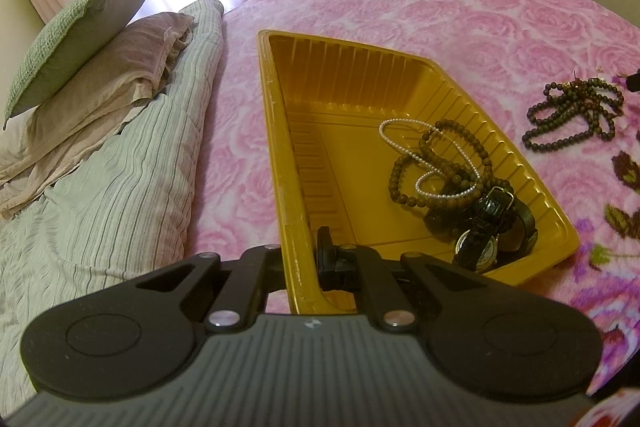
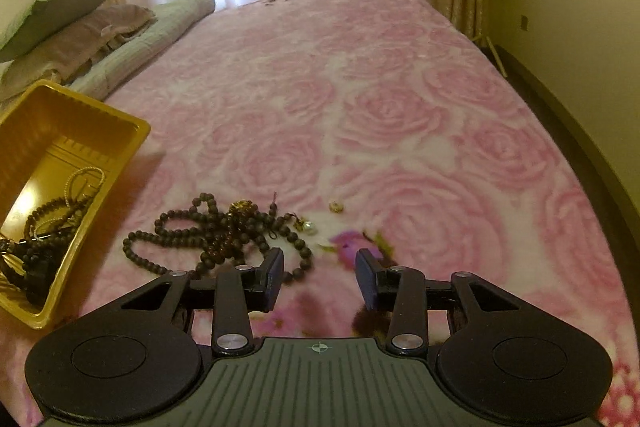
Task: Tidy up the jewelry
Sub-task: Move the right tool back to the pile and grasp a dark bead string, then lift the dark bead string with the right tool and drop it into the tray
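Clamped on the near left rim of the yellow tray (image 1: 276, 131), the left gripper (image 1: 304, 259) has one finger inside the wall and the other outside it. Spread wide apart, the right gripper (image 2: 320, 273) holds nothing and hovers low over the pink rose-patterned bedspread (image 2: 400, 115), its left finger (image 2: 274, 271) just beside, perhaps touching, a loose heap of dark bead strands (image 2: 224, 235).

Inside the tray, toward its near right corner, lie a white pearl strand (image 1: 424, 151), brown bead necklaces (image 1: 440, 171) and a black-strapped wristwatch (image 1: 480, 243); the far end is bare ribbed plastic.

Only the right wrist view shows small gold pieces on the bedspread: a gold ornament (image 2: 242, 205) in the heap, a small charm (image 2: 306, 225) at its right edge and a ring-like piece (image 2: 336, 206) further right. Only the left wrist view shows the watch face clearly. Stacked pillows (image 1: 80, 67) and a striped quilt (image 1: 120, 187) lie along the left edge of the bed.
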